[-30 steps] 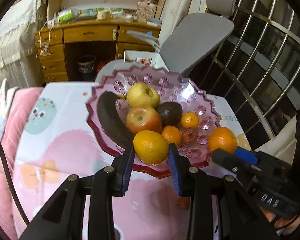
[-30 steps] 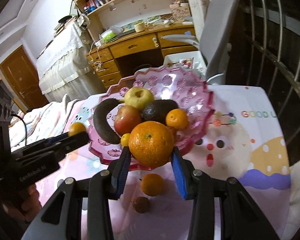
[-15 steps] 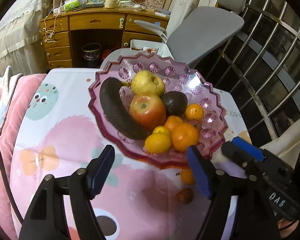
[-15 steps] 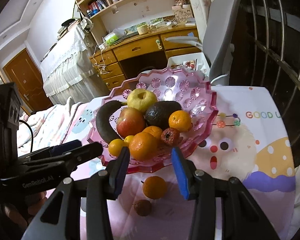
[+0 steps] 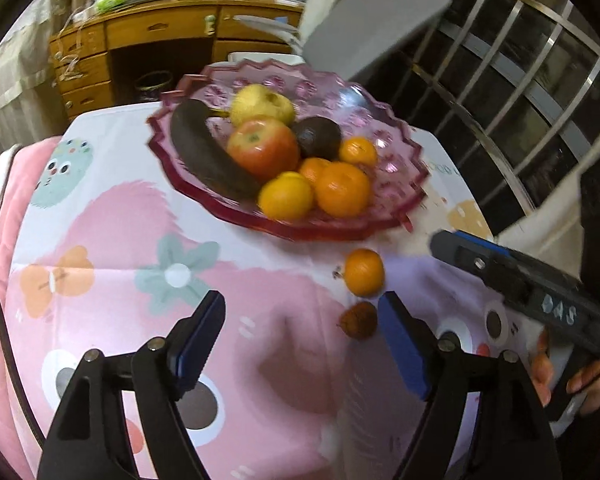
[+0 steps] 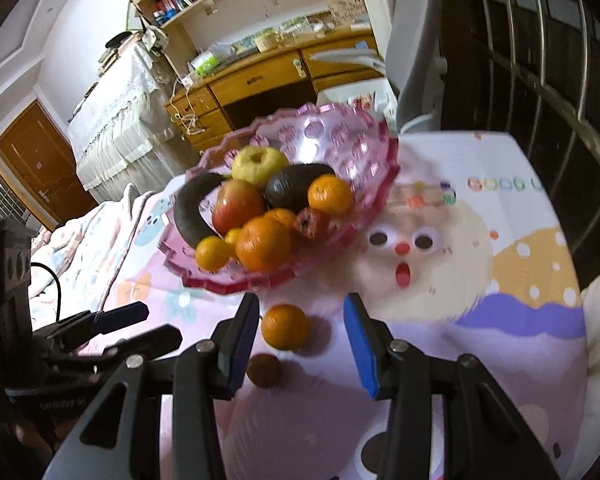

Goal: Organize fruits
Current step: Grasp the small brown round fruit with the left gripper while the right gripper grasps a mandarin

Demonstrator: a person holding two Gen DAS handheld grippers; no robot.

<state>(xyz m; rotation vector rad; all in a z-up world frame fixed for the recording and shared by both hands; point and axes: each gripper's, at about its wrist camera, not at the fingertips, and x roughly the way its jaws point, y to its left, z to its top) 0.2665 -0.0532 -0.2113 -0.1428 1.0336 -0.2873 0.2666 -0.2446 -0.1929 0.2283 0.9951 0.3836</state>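
Cartoon-print tablecloth fronts a wooden desk; both grippers' jaws gape empty, left's just widened.

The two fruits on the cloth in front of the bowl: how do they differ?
The orange is bright, smooth and larger; the brown fruit is dull, dark and smaller. The orange lies nearer the bowl, the brown fruit nearer the cameras. Both are round and rest outside the bowl.

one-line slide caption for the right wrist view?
Open right gripper above a loose orange and small brown fruit, in front of the filled pink bowl.
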